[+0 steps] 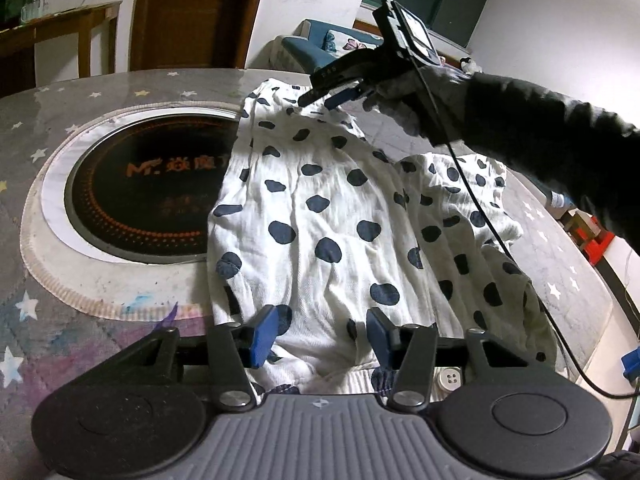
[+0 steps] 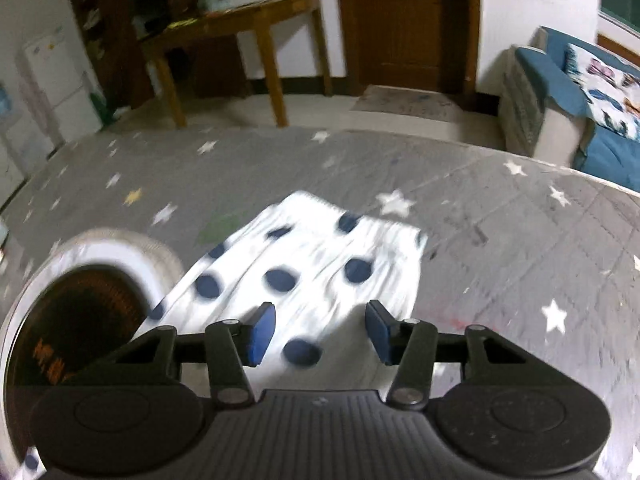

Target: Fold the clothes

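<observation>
Spotted garment [image 1: 340, 216] lies flat on worktop [image 1: 120, 92], partly over hotplate [image 1: 148, 196] at 9 o'clock. Left gripper [image 1: 320, 334] fingers spread over its near hem. Right gripper [image 1: 320, 100] at 12 o'clock, fingers spread above far edge.

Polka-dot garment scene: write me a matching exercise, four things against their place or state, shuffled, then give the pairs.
Things:
1. polka-dot garment
2. round black cooktop
3. left gripper
4. right gripper

Places or states:
A. set into the table, partly covered by cloth
B. open, at the garment's near waistband end
C. spread flat on the star-patterned tablecloth
D. open, over the garment's far end

Pairs: 1-C, 2-A, 3-B, 4-D
</observation>
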Available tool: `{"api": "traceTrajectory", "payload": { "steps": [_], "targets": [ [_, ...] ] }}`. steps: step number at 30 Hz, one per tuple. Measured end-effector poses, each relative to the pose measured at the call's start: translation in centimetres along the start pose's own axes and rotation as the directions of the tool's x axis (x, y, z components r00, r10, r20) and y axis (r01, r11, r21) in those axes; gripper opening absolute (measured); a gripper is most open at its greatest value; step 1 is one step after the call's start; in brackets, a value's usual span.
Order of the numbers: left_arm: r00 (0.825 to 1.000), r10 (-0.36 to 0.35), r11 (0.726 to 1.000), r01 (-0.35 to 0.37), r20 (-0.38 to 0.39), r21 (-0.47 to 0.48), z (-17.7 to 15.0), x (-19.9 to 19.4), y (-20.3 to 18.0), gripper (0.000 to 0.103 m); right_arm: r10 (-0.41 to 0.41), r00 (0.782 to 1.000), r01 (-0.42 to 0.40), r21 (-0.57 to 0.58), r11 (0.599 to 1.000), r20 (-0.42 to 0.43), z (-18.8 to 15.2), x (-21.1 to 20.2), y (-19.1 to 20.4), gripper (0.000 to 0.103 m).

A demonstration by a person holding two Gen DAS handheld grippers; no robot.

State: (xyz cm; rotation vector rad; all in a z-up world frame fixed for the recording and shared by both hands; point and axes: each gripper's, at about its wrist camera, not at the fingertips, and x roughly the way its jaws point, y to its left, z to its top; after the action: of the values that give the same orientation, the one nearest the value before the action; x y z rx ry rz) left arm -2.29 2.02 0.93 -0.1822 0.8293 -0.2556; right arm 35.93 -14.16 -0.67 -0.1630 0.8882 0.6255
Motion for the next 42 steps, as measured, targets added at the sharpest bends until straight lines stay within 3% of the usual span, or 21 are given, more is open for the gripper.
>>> {"api": "traceTrajectory", "payload": {
  "steps": [3,7,13,22,30,42],
  "targets": [
    [1.0,0.004,1.0,-0.004,-0.001,0.006,0.0,0.0,-0.1,0.053,-0.068,0.998,0.068,-0.028,0.997,0.01,0.7,0.8,-0.4,0.049],
    [1.0,0.003,1.0,-0.003,0.001,0.005,-0.2,-0.1,-0.1,0.053,-0.065,0.998,0.065,-0.03,0.997,0.012,0.8,-0.3,-0.4,0.05],
    [1.0,0.018,1.0,-0.018,0.011,0.018,0.1,-0.5,-0.8,0.057,-0.113,0.993,0.113,-0.027,0.993,0.014,-1.5,-5.8,-2.5,0.055],
    [0.999,-0.006,0.997,0.002,0.048,0.078,0.5,-1.2,-3.4,0.063,-0.26,0.966,0.255,0.214,0.943,-0.005,-8.1,-13.5,-12.4,0.055],
    [0.999,-0.02,0.994,0.017,0.026,0.106,0.5,-0.5,-5.6,0.065,-0.24,0.971,0.231,0.3,0.926,-0.006,-12.6,-15.7,-15.7,0.06],
    [0.996,-0.09,0.982,0.088,0.007,0.167,0.7,0.0,-8.4,0.065,-0.27,0.957,0.176,0.533,0.827,0.104,-17.5,-21.8,-18.0,0.054]
  ]
}}
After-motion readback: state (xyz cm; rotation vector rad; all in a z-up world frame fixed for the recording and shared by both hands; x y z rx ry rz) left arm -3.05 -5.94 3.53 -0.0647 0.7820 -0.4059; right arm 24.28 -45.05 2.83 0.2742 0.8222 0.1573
